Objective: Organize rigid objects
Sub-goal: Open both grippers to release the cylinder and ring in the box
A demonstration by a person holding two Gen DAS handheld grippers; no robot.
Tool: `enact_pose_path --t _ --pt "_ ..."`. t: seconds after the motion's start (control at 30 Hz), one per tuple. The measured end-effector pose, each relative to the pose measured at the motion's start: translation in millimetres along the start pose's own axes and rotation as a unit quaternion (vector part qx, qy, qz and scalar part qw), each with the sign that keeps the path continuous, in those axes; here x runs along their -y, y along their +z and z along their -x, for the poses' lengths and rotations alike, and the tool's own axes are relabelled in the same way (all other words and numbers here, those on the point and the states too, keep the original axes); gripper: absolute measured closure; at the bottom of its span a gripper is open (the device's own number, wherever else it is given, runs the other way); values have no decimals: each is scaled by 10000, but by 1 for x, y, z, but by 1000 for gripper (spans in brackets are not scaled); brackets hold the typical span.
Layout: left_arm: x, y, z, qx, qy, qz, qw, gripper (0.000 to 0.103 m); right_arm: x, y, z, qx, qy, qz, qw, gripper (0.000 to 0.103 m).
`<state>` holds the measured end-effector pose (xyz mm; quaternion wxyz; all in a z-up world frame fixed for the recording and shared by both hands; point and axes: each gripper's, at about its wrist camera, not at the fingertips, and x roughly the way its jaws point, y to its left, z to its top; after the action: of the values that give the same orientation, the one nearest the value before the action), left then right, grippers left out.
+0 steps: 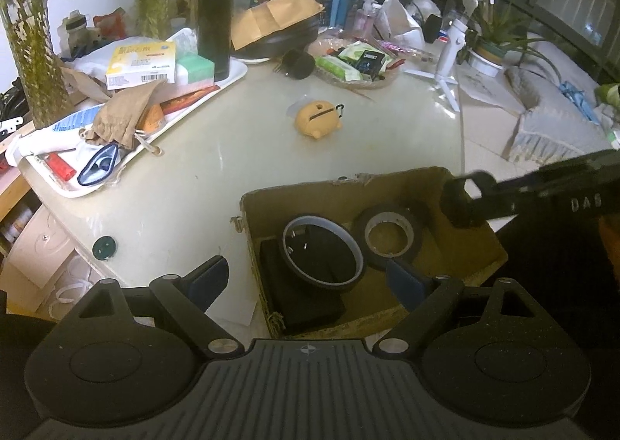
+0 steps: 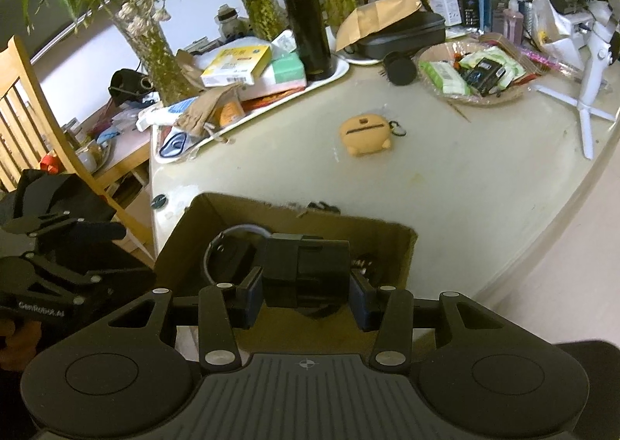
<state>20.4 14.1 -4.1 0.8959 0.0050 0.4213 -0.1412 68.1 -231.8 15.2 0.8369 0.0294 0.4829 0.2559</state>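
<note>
At the table's near edge, the cardboard box (image 1: 476, 246) holds two tape rolls (image 1: 323, 254) and one flat black case (image 1: 306, 304); the right gripper (image 2: 306, 298) pinches one black block (image 2: 306, 271) above it, the left gripper (image 1: 310, 279) spread empty.

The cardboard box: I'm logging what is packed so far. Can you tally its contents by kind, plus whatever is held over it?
Tape rolls: 2, one and another
Flat black case: 1
Black block held in the right gripper over the box: 1
Total: 4
</note>
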Motion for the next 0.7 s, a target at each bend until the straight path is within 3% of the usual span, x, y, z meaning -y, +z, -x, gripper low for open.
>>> enact_pose_path --t 0.07,0.13,0.33,0.7 --pt "1 0 -1 -28 6 -8 10000 13 -2 -4 -6 -144 -31 44 9999 53" --pt "1 0 -2 -49 -10 -18 10000 13 -2 -9 -9 -207 -57 78 9997 38" --pt "3 0 -3 -56 -21 -53 10000 13 0 -10 -7 -126 -109 27 9999 17" --pt "6 1 -5 -58 -33 -97 9999 14 4 -8 -11 -105 -240 -40 9996 6"
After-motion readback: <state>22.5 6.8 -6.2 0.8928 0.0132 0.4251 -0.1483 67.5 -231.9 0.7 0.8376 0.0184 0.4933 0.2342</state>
